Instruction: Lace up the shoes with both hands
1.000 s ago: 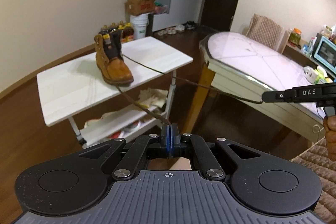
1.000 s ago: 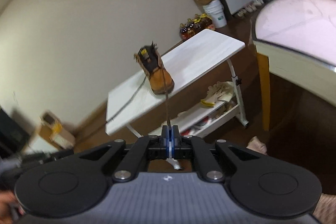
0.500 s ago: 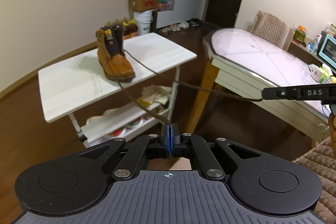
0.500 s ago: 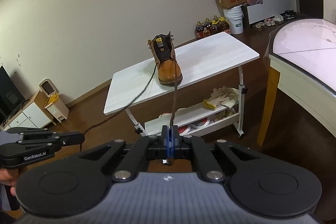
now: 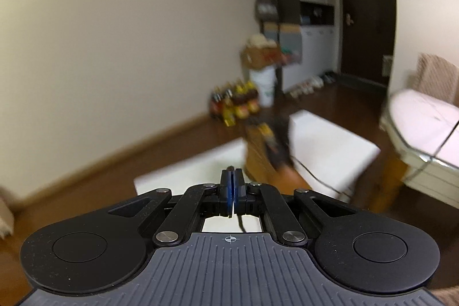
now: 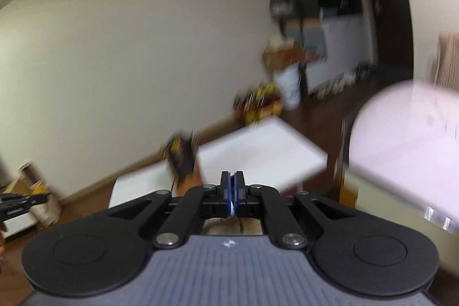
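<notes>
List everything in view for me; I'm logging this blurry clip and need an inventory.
boot: one, tan with dark tongue, on the white table.
lace: dark, trailing off the boot's right side.
white table: one, mid-room.
bottles: a cluster, yellow and red, on the floor by the wall.
bucket: one, white, behind the bottles.
cardboard box: one, brown, above the bucket.
pale table: one, right edge.
door: one, dark, far end.
left gripper: black, jaws shut on a lace end.
right gripper: black, jaws shut; held lace too blurred to confirm.
</notes>
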